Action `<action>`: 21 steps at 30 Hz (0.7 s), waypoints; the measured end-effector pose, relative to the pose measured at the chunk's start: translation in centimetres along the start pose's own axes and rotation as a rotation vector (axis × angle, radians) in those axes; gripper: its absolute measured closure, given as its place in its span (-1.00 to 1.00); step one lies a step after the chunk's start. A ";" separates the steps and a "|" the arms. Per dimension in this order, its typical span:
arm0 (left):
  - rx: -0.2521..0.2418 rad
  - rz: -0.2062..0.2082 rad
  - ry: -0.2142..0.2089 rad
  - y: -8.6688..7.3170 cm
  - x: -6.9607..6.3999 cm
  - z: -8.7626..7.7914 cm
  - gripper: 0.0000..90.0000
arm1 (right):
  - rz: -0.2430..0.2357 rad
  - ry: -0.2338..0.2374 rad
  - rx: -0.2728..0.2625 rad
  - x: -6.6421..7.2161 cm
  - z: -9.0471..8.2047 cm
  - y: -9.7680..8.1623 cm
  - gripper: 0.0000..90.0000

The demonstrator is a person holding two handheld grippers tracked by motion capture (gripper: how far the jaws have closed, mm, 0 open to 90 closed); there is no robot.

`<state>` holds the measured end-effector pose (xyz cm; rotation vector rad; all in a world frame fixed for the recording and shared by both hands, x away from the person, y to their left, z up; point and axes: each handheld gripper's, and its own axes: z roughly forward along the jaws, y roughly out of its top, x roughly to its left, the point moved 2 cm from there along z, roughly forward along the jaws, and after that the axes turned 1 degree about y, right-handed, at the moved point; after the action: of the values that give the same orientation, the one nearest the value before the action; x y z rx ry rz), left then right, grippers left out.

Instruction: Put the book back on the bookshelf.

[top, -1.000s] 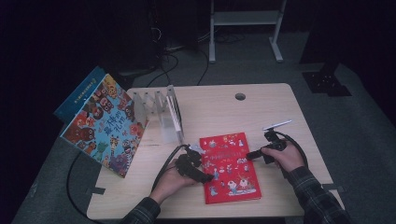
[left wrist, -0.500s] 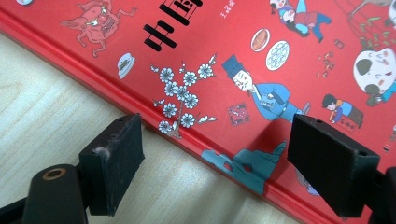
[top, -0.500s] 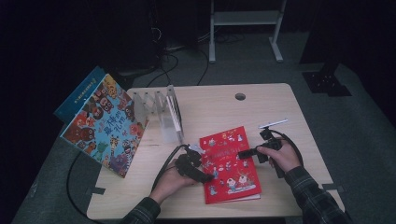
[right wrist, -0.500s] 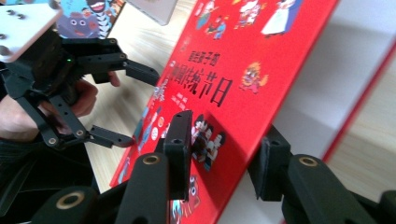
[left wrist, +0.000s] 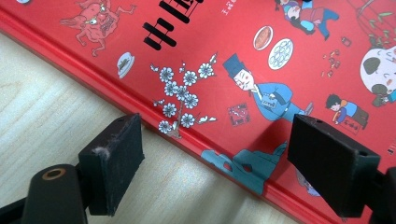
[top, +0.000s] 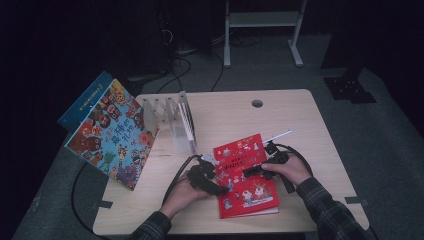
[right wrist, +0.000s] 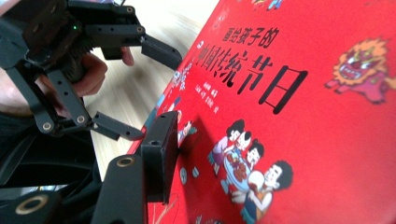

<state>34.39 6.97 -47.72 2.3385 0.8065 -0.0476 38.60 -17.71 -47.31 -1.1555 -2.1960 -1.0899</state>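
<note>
A red picture book (top: 245,175) lies flat on the wooden table (top: 300,120), cover up. My left gripper (top: 220,190) rests at the book's left edge. In the left gripper view its jaws stand open (left wrist: 219,154) astride the spine of the book (left wrist: 261,56), pads clear of it. My right gripper (top: 248,172) hovers low over the cover, pointing left toward the other gripper. Its jaws have just been opening, with nothing pinched between them. In the right gripper view one finger (right wrist: 159,149) lies over the cover (right wrist: 303,116), facing the left gripper (right wrist: 159,95).
A big colourful picture book (top: 112,132) leans at the table's left edge. A clear book rack (top: 165,117) with a thin white book (top: 189,120) stands behind the red book. A cable hole (top: 257,103) sits at the back. Black cables trail off the left front.
My right hand has slid left across the red cover toward the left gripper. The left hand and the book have stayed put.
</note>
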 end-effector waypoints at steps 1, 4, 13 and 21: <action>0.000 0.000 0.000 0.0 0.0 0.0 -0.62 | 0.001 0.003 0.000 0.0 0.0 0.0 0.11; 0.000 -0.001 0.001 0.0 0.0 0.0 -0.62 | 0.016 0.038 -0.001 0.0 -0.1 0.0 0.28; -0.010 -0.014 -0.008 -0.1 0.1 0.0 -0.65 | 0.068 0.085 -0.044 0.5 -0.4 -0.1 0.62; -0.017 -0.022 -0.001 -0.1 0.5 -0.5 -0.69 | 0.093 0.113 -0.115 0.8 -1.1 -0.4 0.77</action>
<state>34.62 7.61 -47.50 2.3138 0.8289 -0.0510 37.81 -18.35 -46.25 -1.2004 -1.9964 -1.2244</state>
